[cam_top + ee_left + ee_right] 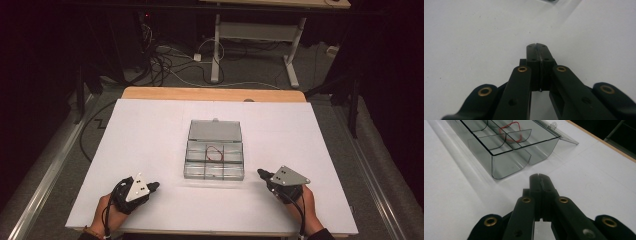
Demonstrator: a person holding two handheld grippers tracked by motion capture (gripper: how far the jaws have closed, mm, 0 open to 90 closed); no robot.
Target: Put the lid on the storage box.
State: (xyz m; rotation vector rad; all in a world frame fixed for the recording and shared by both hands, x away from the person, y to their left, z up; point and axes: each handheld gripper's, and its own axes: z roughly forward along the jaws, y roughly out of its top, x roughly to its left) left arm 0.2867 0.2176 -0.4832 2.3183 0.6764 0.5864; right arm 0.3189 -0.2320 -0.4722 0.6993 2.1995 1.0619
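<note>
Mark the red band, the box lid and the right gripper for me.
red band [215, 152], high view, on its loop inside the box.
box lid [215, 130], high view, middle of the opened flap.
right gripper [540, 177], right gripper view, at the closed jaw tips.

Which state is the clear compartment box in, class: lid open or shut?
Open. The box's lid lies folded back flat on the table, behind the compartments, which hold a red loop.

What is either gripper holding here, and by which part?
Nothing. Left gripper and right gripper are both shut and empty, apart from the open box.
</note>
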